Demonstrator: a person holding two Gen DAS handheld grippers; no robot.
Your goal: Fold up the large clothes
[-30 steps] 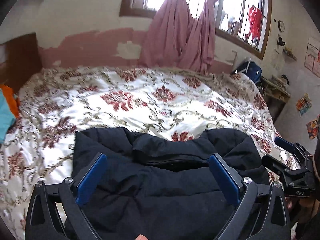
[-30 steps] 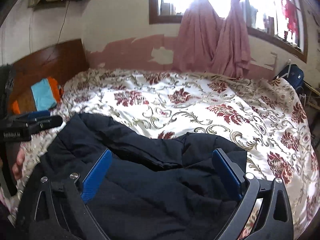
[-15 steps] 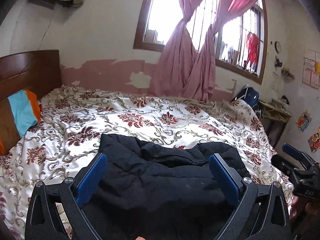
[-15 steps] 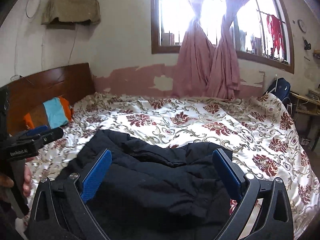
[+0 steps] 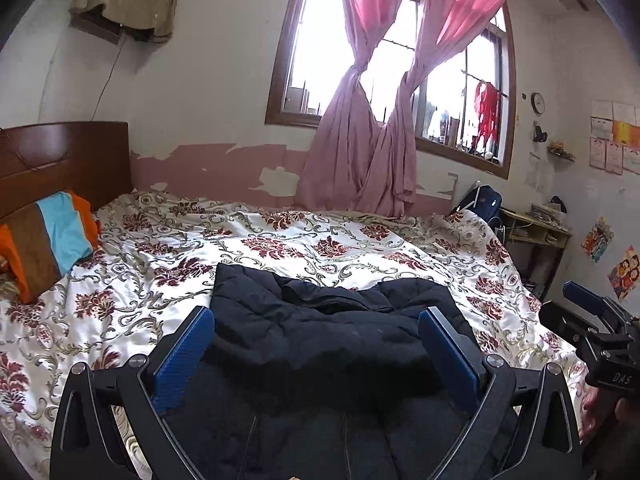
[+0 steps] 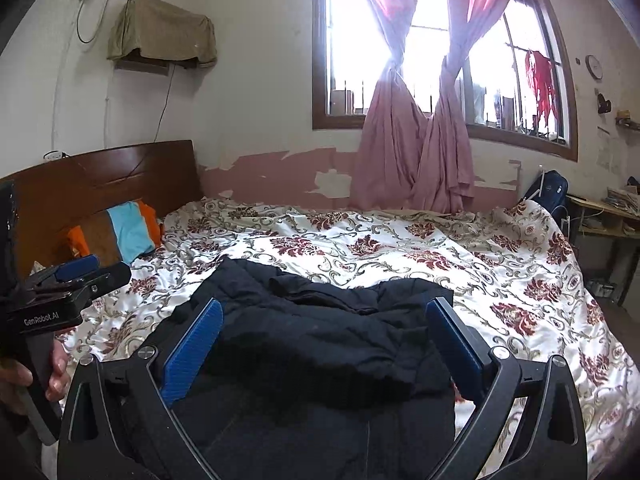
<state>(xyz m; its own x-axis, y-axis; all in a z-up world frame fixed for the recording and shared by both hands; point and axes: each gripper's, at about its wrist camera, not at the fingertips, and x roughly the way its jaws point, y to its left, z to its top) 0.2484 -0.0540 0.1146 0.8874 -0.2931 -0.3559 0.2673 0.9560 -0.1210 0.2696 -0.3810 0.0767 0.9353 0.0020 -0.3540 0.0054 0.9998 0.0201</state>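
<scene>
pillow: striped one, orange / brown / light blue, leaning on the wooden headboard [image 6: 96, 176]. Sits far left in the left wrist view [image 5: 44, 236] and left of centre in the right wrist view [image 6: 120, 234].

covered box: something under a tan cloth, up on the wall in the upper left of both views [image 6: 162, 34]. Can't tell what's under it.

bedspread: white satin with dark red flowers and grey-gold scrolls, fills the middle band of both frames [image 5: 168, 248].

left gripper: fingers spread wide, blue pads far apart, nothing between them [image 5: 316, 348]. It hangs over the near half of the jacket. In the right wrist view it pokes in from the left edge [image 6: 76, 276], with a hand [image 6: 36, 376] round its grip.

jacket: dark navy padded jacket lying on the near side of the bed, lower centre of both frames [image 5: 320, 328] [image 6: 320, 320]. Folded into a rumpled block, collar end bunched at the far edge.

right gripper: same deal, wide open and holding nothing, above the jacket [image 6: 324, 348]. It shows at the right edge of the left wrist view [image 5: 588, 304].

curtains: two pink ones knotted in the middle at the arched window, top centre [image 5: 360, 128].

backpack: dark blue, by the wall right of the bed [image 6: 550, 190], next to a cluttered desk [image 5: 536, 228].
</scene>
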